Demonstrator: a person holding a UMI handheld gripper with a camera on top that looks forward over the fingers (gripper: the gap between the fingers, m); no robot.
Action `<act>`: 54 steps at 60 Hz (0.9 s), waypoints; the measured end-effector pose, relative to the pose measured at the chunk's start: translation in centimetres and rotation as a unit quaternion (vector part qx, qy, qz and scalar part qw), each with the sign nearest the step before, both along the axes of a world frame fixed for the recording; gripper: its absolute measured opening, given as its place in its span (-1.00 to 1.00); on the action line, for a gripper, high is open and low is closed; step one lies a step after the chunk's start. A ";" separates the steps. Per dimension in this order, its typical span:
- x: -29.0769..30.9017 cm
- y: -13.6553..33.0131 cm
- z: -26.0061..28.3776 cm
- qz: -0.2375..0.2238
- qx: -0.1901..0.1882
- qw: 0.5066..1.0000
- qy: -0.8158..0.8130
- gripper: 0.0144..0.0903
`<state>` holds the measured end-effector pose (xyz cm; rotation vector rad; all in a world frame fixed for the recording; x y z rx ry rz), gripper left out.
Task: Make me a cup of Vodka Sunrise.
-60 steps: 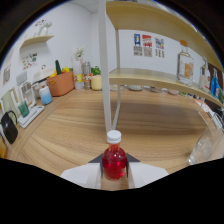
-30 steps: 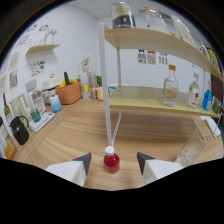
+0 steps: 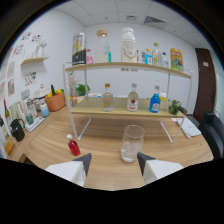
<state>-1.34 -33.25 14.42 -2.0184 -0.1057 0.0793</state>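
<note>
The gripper (image 3: 113,164) is empty, its jaws standing apart with nothing between them. Just ahead of them, slightly toward the right jaw, a clear glass (image 3: 132,143) stands upright on the wooden surface (image 3: 100,145); something pale sits at its bottom, possibly ice, but this cannot be confirmed. The small red bottle (image 3: 73,146) with a white cap stands upright on the surface, near the left jaw and apart from the glass.

Beyond these, a two-tier white rack (image 3: 120,107) spans the rear of the surface. Its lower shelf carries a clear bottle (image 3: 107,97), a clear bottle with a red label (image 3: 132,97) and a blue bottle (image 3: 155,100). The upper shelf holds further bottles and containers; labels are not legible.

Judged step: select the next ingredient from the rack, likely the spirit.

Procedure:
1. Keep the jaws wide during the approach.
2. Pass over or beside the glass; do not brush it.
3. Enter the lower shelf level, below the upper tier.
4. Centre the chosen bottle's body between the jaws before closing, gripping below the neck.
5. Withdraw straight back, clear of neighbouring bottles.
</note>
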 end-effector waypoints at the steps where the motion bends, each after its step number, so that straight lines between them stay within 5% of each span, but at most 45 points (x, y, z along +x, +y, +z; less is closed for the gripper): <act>1: 0.7 -0.2 -0.1 -0.004 -0.003 1.000 -0.003 0.87; 11: 6.9 -0.3 3.0 -0.037 0.002 0.999 -0.004 0.88; 34: 19.9 10.6 21.6 -0.100 0.137 0.984 0.045 0.86; 50: 22.5 20.5 24.4 -0.090 0.169 0.981 0.029 0.84; 54: 22.5 22.2 23.8 -0.084 0.165 0.982 0.026 0.65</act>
